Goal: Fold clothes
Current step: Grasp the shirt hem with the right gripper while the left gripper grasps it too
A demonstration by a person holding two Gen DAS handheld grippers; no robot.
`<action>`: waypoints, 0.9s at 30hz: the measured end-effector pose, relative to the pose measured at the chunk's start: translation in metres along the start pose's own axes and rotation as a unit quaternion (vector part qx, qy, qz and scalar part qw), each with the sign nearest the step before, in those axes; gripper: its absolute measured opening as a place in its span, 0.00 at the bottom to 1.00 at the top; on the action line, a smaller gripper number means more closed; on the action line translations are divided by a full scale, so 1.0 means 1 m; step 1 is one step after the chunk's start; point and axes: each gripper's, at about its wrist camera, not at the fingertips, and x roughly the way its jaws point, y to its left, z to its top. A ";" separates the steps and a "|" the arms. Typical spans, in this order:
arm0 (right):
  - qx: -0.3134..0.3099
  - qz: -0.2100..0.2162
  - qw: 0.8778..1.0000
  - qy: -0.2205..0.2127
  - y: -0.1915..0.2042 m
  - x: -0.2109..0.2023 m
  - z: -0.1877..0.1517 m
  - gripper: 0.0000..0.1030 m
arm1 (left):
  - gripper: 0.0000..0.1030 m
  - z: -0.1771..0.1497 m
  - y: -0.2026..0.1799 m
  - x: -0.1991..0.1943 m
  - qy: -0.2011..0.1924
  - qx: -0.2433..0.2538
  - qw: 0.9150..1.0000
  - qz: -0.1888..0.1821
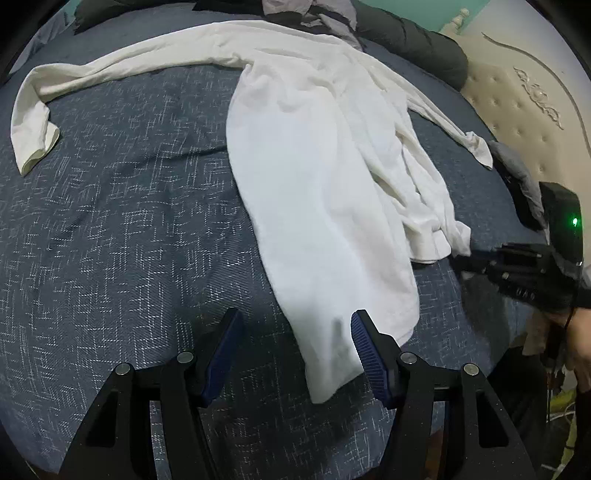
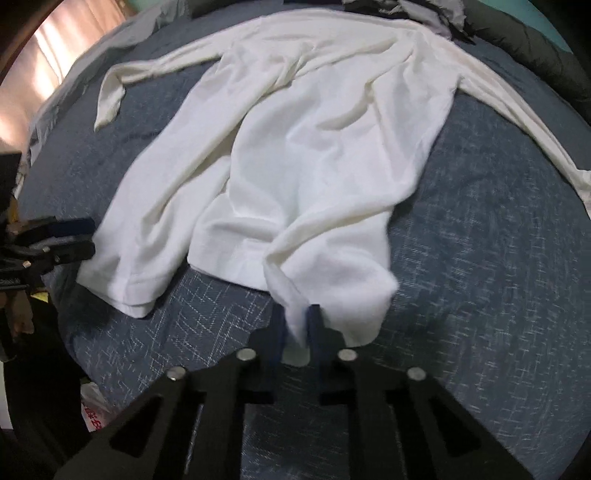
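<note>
- The white long-sleeved cotton shirt lies spread on the blue woven bedspread, mid-frame.
- Right tongs are clamped on just a thin hem corner, so it could easily slip out when lifted.
- Left tongs stand apart, straddling the other hem corner without gripping it, so that side may drag and bunch.

shirt on bed | clothes pile behind | headboard right

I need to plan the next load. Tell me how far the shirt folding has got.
Done: the white shirt lies on the blue bedspread, sleeves out, unfolded. In hand: the right gripper pinches its hem corner; the left gripper is open over the other corner. Left: every fold.
</note>
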 end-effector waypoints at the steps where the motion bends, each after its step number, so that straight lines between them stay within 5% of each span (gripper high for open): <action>1: 0.004 0.000 1.000 -0.006 -0.005 -0.005 0.000 0.08 | 0.63 -0.001 0.000 0.000 0.000 0.000 1.000 -0.002; 11: 0.046 0.012 0.998 -0.042 -0.042 -0.035 -0.010 0.07 | 0.63 -0.008 -0.003 0.000 0.006 -0.002 1.000 -0.027; 20: 0.067 0.020 0.996 -0.056 -0.059 -0.044 -0.019 0.07 | 0.52 -0.010 -0.005 0.002 0.004 -0.011 0.999 -0.050; 24: 0.073 0.022 0.995 -0.058 -0.066 -0.047 -0.021 0.07 | 0.36 -0.012 -0.007 0.006 0.012 -0.011 0.998 -0.060; 27: 0.077 0.026 0.995 -0.059 -0.069 -0.047 -0.024 0.07 | 0.07 -0.011 -0.003 0.009 0.010 -0.020 0.997 -0.073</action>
